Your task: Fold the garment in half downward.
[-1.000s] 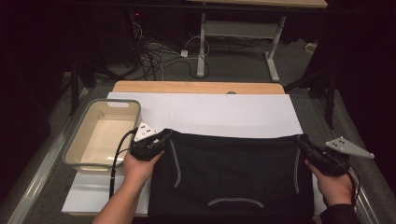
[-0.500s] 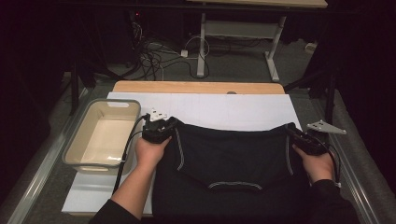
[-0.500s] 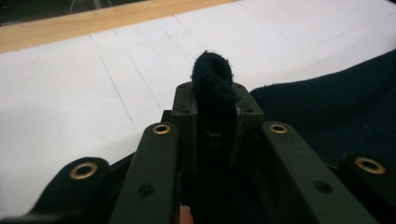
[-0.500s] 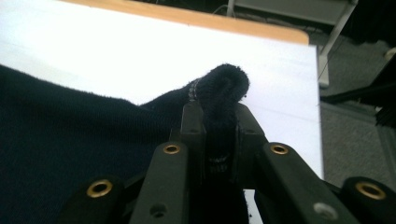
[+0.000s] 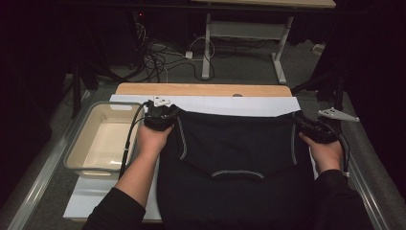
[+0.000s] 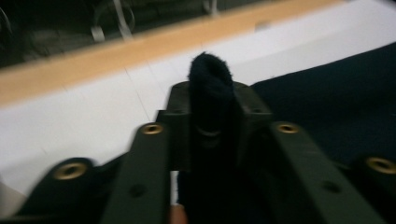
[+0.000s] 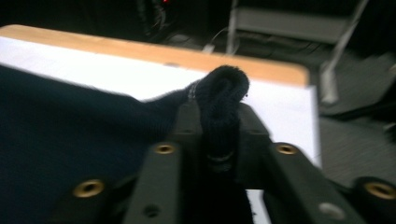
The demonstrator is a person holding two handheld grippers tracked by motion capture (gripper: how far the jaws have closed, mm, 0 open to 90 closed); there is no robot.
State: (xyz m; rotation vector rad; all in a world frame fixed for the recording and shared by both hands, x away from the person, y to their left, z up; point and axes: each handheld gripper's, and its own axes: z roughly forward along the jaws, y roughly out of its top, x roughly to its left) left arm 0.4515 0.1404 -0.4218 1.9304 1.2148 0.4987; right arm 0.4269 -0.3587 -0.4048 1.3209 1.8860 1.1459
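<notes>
The black garment is lying spread over the white sheet on the table, its far edge stretched straight from left to right and its near part hanging off the near side toward the person. Its long axis is running near to far, with the neckline trim pointing near. The left gripper is pinching the far left corner, its jaws clamped on a bunched fold of cloth; the right gripper is clamped on the far right corner in the same way. To do this step well, both hands should be keeping even tension and equal height, so the far edge is landing parallel to the wooden table edge without wrinkles. The grey bin is sitting just left of the sheet.
</notes>
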